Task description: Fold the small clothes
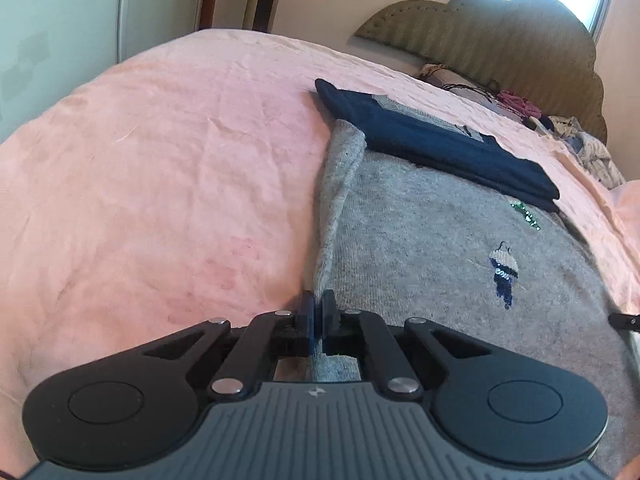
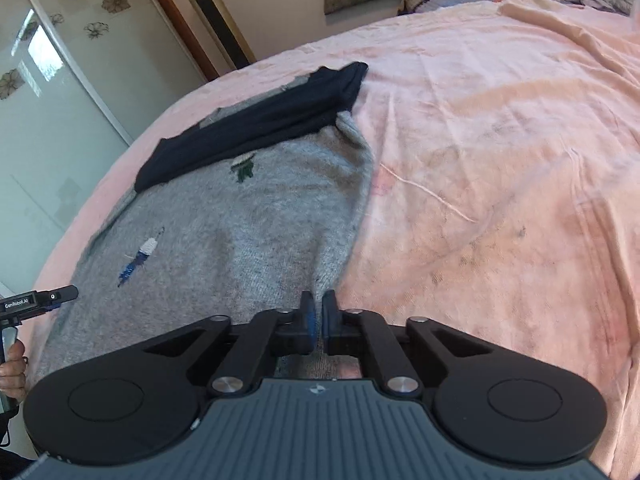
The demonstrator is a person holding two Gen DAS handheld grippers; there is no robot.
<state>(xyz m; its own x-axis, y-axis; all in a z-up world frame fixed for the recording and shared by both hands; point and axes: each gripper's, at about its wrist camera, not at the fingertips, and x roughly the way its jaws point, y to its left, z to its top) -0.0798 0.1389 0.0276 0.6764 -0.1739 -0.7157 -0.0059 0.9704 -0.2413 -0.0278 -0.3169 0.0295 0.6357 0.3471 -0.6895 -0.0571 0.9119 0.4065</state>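
A grey knitted sweater (image 1: 420, 248) with small embroidered figures lies spread on a pink bedspread (image 1: 160, 160). Its navy sleeves or upper band (image 1: 432, 136) lie folded across the far end. My left gripper (image 1: 319, 304) is shut on the sweater's near left edge, and the fabric rises in a taut ridge from the pinch. In the right wrist view the same grey sweater (image 2: 248, 220) spreads to the left, its navy band (image 2: 260, 120) at the far end. My right gripper (image 2: 319, 304) is shut on the sweater's near right edge.
The bedspread (image 2: 500, 160) reaches wide to the right. A padded headboard (image 1: 500, 44) with a pile of loose clothes (image 1: 580, 148) stands at the far end. A wardrobe with sliding doors (image 2: 52, 100) and a tall gold fan (image 2: 216, 16) stand beyond the bed. A hand (image 2: 12, 368) holds the other gripper at left.
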